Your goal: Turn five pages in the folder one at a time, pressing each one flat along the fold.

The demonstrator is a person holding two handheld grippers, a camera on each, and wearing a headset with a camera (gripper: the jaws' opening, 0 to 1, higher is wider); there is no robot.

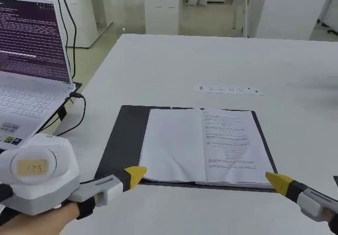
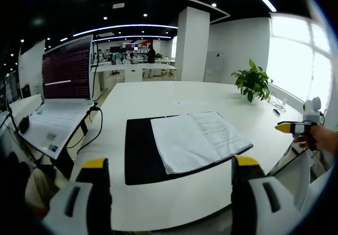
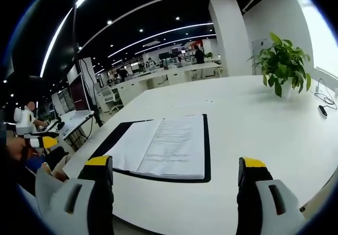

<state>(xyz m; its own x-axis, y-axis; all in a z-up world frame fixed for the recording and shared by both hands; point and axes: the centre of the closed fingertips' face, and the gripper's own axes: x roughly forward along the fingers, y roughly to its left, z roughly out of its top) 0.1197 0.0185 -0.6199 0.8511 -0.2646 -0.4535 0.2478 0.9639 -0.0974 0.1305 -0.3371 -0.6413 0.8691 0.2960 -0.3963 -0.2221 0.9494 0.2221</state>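
Open folder point(image 1: 124, 140) lies flat on the white table point(image 1: 211, 60), and both tools are held wide and empty.
In the head view the folder is in the middle of the frame, with its black cover down. A blank page point(image 1: 171, 145) is on the left and a printed page point(image 1: 232, 142) is on the right. The left gripper point(image 1: 132, 176) is at the lower left and the right gripper point(image 1: 280, 182) at the lower right, each near a lower corner of the folder. In each gripper view the two jaws stand far apart with nothing between them, and the folder lies ahead of them. A laptop point(image 1: 31, 60) stands at the upper left.
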